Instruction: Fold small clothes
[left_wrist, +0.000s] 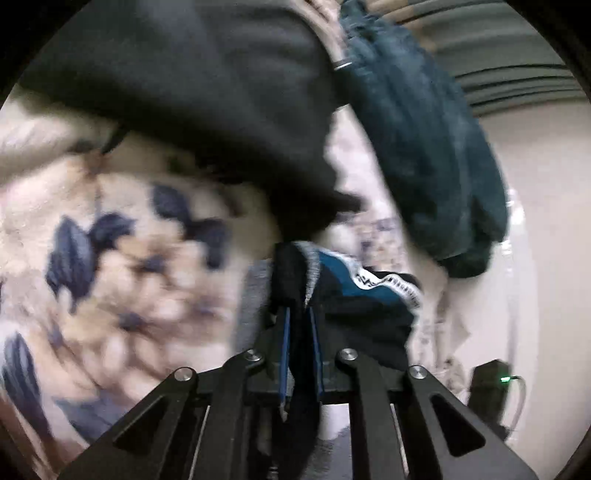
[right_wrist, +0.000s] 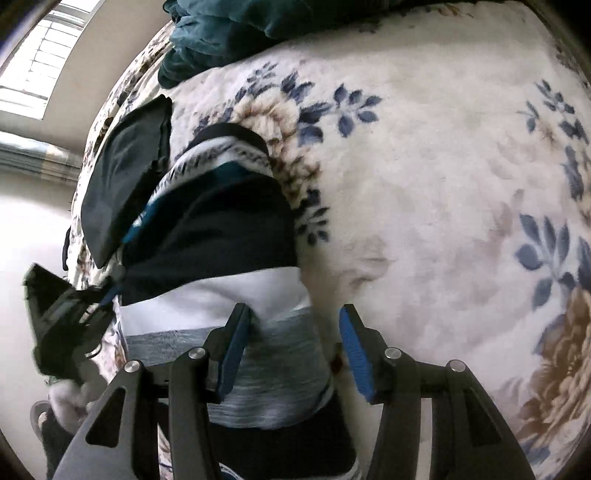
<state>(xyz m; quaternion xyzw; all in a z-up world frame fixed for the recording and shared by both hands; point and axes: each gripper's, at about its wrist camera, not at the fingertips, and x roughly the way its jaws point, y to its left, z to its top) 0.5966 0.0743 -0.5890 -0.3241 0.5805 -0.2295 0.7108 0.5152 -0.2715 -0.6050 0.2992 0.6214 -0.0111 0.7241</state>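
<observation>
Left wrist view: left gripper (left_wrist: 299, 325) clenched on dark garment (left_wrist: 354, 295) at its tips. Right gripper (right_wrist: 291, 343) spread, unclamped, over grey waistband (right_wrist: 273, 354). Fold underway on floral blanket (right_wrist: 443, 184), unfinished.

place: a home bedroom
bedding: fleecy cream blanket (right_wrist: 424, 166) with blue and brown flowers
clothes: dark garments (right_wrist: 122, 173) heaped on it
light: window (right_wrist: 48, 59)
</observation>
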